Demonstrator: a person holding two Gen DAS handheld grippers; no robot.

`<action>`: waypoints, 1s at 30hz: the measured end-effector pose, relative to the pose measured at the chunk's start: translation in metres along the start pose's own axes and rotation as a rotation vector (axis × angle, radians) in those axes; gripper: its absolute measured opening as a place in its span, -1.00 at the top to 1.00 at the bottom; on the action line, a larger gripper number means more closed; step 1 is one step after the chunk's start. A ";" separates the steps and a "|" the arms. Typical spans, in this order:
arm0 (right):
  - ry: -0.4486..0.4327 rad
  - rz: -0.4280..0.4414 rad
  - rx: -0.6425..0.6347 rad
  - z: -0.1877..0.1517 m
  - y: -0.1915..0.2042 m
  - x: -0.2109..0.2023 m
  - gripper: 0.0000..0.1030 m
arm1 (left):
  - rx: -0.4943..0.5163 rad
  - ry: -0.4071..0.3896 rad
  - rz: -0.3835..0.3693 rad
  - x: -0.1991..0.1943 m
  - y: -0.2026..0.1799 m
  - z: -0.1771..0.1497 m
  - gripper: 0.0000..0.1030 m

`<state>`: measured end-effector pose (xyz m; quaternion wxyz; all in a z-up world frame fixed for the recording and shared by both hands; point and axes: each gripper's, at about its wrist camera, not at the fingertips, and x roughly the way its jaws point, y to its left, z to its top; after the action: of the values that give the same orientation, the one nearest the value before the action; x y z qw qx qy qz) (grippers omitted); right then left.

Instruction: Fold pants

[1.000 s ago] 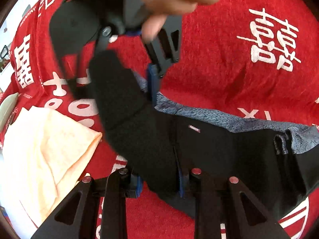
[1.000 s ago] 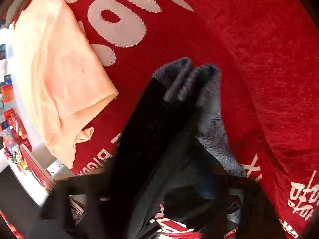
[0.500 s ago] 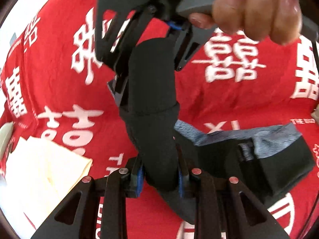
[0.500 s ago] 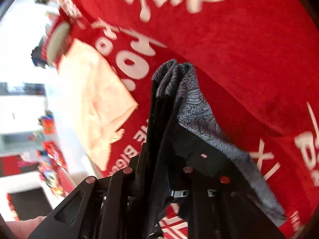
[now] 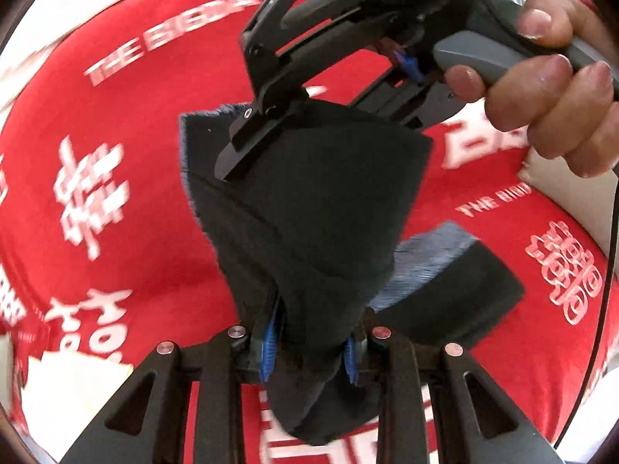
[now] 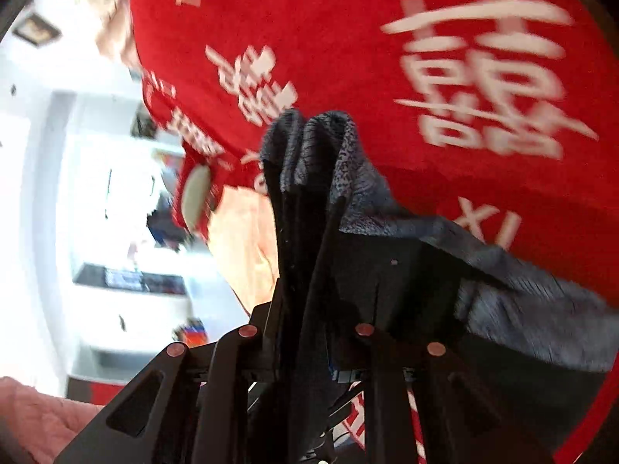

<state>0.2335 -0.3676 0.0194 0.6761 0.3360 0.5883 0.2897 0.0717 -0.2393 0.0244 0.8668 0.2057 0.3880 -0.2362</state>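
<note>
Two grippers share the load, and nearest to us in the left wrist view the left gripper (image 5: 309, 348) has its fingers pinching a bunched fold of the pants (image 5: 309, 212), dark cloth squeezed between the blue pads. From there the cloth rises up and away to the right gripper (image 5: 251, 143), whose fingers are clamped on the far edge; the person's right hand (image 5: 541, 89) squeezes its handle beyond. So the held span runs lengthwise from our left fingers out to the right ones, lifted off the red printed cloth (image 5: 116, 116) on the tabletop, while the rest of the pants trails down to the right with its grey lining showing.

In the right wrist view the right gripper (image 6: 305, 348) likewise pinches several stacked layers, their grey-edged ends (image 6: 309, 131) pointing forward past the fingertips. Farther off lies a peach towel (image 6: 243, 247).

We judge the fold is mid-carry: the coming move turns on bringing the held span over the trailing part, which lies to the right of the left fingers.
</note>
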 end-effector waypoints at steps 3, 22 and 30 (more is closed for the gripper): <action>-0.060 0.023 0.048 -0.024 -0.030 -0.030 0.64 | 0.073 0.015 -0.043 0.005 -0.037 0.004 0.47; -0.159 -0.106 0.327 -0.113 -0.215 -0.058 0.46 | 0.286 0.229 -0.163 0.070 -0.162 -0.017 0.16; -0.130 -0.298 0.295 -0.114 -0.211 -0.074 0.15 | 0.175 0.262 -0.222 0.046 -0.135 -0.014 -0.15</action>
<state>0.1090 -0.5409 -0.1127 0.6917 0.3584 0.6225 0.0749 0.0141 -0.3525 -0.0430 0.7563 0.2653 0.4959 -0.3344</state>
